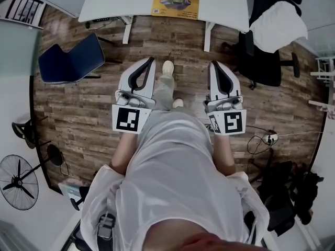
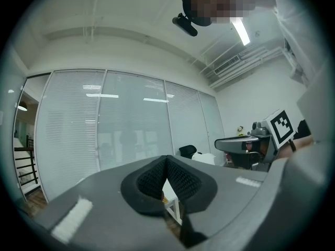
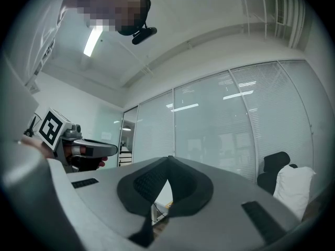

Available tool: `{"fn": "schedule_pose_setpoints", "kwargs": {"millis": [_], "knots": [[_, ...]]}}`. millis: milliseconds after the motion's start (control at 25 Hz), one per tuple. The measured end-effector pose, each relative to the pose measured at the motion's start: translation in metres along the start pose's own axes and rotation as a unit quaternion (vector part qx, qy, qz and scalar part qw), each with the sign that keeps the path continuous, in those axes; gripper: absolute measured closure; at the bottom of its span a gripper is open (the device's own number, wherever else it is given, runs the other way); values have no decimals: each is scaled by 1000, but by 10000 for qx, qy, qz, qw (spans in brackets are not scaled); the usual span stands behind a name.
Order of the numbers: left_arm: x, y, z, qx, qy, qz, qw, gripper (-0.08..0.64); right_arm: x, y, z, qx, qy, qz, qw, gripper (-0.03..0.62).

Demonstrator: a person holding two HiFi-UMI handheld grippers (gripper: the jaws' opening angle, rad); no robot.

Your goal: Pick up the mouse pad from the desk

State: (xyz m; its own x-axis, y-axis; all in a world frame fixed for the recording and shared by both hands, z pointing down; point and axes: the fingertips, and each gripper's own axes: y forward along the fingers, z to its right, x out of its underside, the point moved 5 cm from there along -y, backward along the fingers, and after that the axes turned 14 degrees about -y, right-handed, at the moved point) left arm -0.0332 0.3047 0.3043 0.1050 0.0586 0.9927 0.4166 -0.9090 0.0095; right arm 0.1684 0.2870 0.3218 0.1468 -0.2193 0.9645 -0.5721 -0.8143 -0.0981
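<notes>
**Mouse pad on the desk, not yet reached**

The mouse pad [image 1: 176, 3], yellow with a printed picture, is seen lying flat on the white desk [image 1: 120, 1], close to its near edge and about midway along it. It is judged to be light, thin and limp, so some sag is expected once it is lifted. A corner by the near edge is thought the best place to be pinched, perhaps after the pad is slid partly over that edge. The left gripper [image 1: 151, 60] and the right gripper [image 1: 213, 63] are held over the wooden floor [image 1: 78, 109], well apart from the desk, each with its jaws pressed together on nothing. A blue chair [image 1: 71, 60] is set at the left, and a black office chair [image 1: 269, 61] draped with a white cloth [image 1: 280, 25] at the right. The way to the desk is blocked by neither.
</notes>
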Motion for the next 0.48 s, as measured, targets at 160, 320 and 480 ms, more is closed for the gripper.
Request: {"fn": "schedule_pose_setpoints", "kwargs": {"millis": [160,320,480], "knots": [[2,23,-9,65,-36,39,10000,563,7,18,7,-16,-58,-45,10000,592],[4,56,-30,115,-77,41,9999,563,14,47,24,44,-169,-116,9998,592],[5,101,-61,157,-211,63,9996,563,22,94,48,92,-307,-213,9993,592]]}}
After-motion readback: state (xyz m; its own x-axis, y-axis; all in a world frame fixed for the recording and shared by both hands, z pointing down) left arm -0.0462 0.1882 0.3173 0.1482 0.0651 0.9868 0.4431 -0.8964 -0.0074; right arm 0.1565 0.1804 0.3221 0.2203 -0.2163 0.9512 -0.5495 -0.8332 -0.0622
